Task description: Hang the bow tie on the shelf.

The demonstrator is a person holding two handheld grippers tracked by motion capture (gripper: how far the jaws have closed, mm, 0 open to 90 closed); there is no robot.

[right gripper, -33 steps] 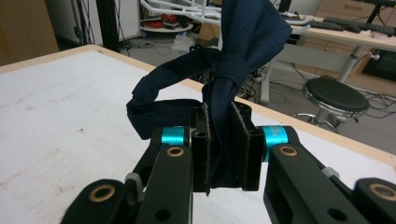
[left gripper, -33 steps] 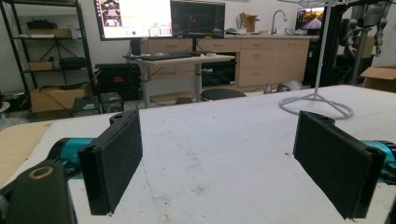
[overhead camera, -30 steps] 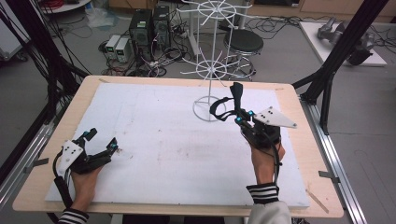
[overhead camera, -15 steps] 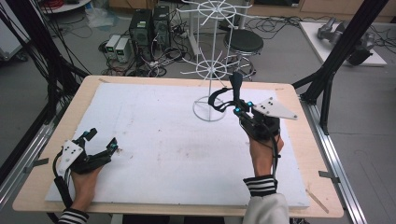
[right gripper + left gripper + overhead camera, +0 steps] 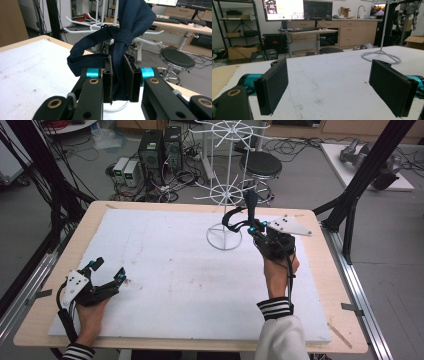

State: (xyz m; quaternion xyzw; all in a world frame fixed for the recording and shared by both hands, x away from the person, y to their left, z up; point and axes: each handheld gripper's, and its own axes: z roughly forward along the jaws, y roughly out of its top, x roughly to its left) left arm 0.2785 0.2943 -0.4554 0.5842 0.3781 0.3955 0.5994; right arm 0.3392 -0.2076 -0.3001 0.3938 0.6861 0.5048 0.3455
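I have the right gripper [image 5: 117, 82] clamped on a dark cloth [image 5: 120, 37], raised right of center by the rack [image 5: 226, 195], probably for hanging. Left gripper [image 5: 107, 276] rests wide, lower left.

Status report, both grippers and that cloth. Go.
Left gripper open, low over the white board. Right gripper shut on dark blue cloth, beside white wire rack. Nothing in the way.

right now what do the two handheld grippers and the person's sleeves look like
Both the left gripper and right gripper are black frames with teal collars behind flat black rectangular pads, brass-coloured pivot pins, and a pale three-cornered plate on top. A black cable trails back along each wrist. The sleeves have black-and-white striped cuffs.
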